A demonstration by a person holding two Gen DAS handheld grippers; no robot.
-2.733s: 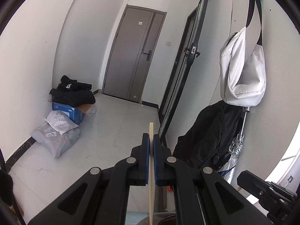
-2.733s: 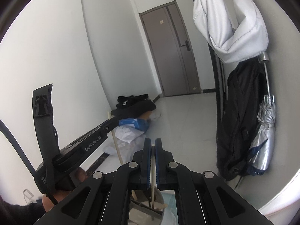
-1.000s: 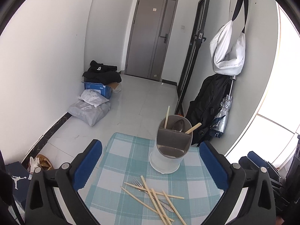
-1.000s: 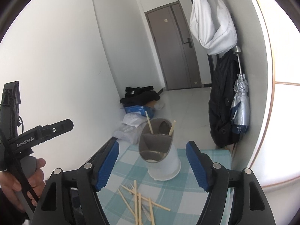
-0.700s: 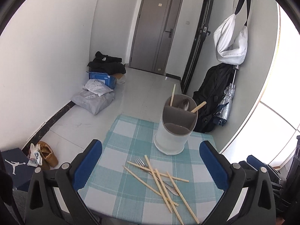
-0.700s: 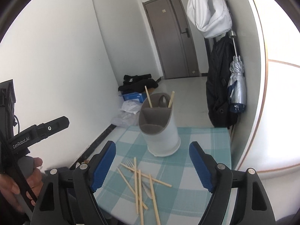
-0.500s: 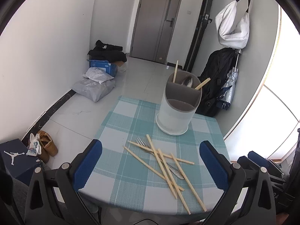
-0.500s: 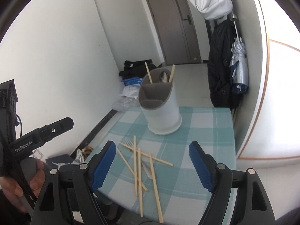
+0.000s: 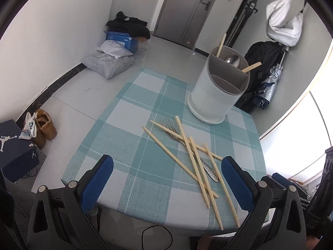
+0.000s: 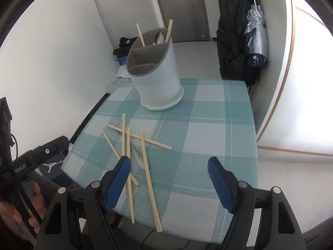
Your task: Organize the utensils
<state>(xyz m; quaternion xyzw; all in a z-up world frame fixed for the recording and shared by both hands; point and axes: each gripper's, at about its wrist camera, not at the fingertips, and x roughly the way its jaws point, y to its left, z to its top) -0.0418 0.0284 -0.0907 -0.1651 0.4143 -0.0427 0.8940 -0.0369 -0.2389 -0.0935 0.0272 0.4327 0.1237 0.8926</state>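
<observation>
A: Below the left wrist camera, the left gripper (image 9: 166, 179) hangs with its blue pads spread wide and nothing between them. Loose pale wooden chopsticks (image 9: 193, 162) lie crossed on the teal-and-white checked tablecloth (image 9: 133, 112), over a steel fork (image 9: 172, 129). The pile sits ahead and right of the gap, long axes running diagonally away.

B: And the white-and-grey divided utensil holder (image 9: 216, 95)?

A: Upright at the far right, beyond the pile, with two chopsticks and a spoon already in its rear compartment.

B: Right wrist view?

A: The right gripper (image 10: 169, 179) is empty, jaws closing though wide apart. The chopsticks (image 10: 133, 145) lie ahead-left, their near ends beside its left pad (image 10: 118, 181). Judgement: the right hand is nearer, and the sticks run roughly along its pointing line, so its wrist would need rolling.
</observation>
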